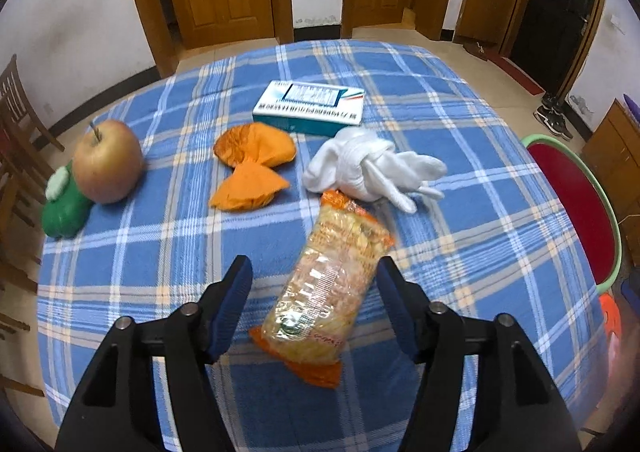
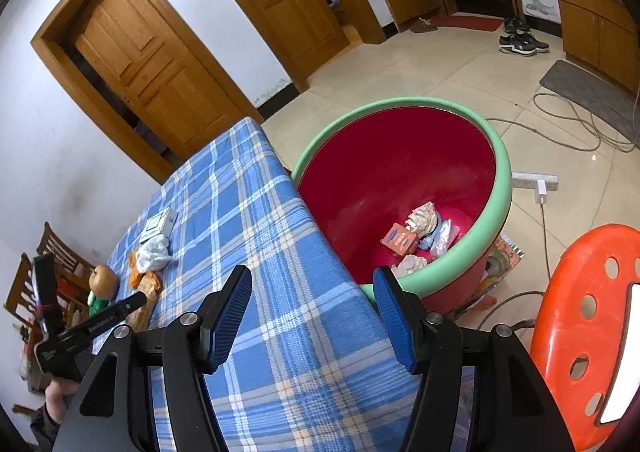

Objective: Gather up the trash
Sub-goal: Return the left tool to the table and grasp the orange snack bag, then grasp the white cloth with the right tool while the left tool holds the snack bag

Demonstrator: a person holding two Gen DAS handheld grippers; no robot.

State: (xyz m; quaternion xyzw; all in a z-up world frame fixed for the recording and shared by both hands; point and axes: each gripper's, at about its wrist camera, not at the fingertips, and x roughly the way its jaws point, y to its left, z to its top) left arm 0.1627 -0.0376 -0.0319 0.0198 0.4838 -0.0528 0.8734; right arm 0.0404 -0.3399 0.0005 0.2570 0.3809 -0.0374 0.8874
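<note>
Snack wrapper (image 1: pixel 326 284) on the plaid tablecloth (image 1: pixel 140 284), lying lengthwise between the blue pads of the left gripper (image 1: pixel 314 272). Jaws apart, neither pad pressing on the film; near end of the wrapper low in the gap, far end reaching past the fingertips toward the white sock bundle (image 1: pixel 368 164).

Handling, by judgement: thin crinkly plastic, very light, probably empty or nearly so. Soft, collapses under a pinch, somewhat slick. Not fragile. Best taken across the middle of its width, where both pads can meet film; crimped orange ends likely to slide out.

Farther ahead of the left gripper: orange paper scraps (image 1: pixel 252 164), boxed carton (image 1: pixel 310 106). Off to its left: apple (image 1: pixel 108 162) touching a green toy (image 1: pixel 64 208).

Left gripper pitched steeply down at the cloth, straddling the wrapper. Seen from the right wrist view as a black tool low at the far side, a hand (image 2: pixel 60 392) beneath it.

Right gripper (image 2: pixel 312 316) empty, jaws apart, angled down over the table edge. Red bin (image 2: pixel 504 180) with green rim just ahead and to its right, on the floor beside the table, crumpled paper and small packets already at the bottom. Orange stool (image 2: pixel 568 312) farther right.
</note>
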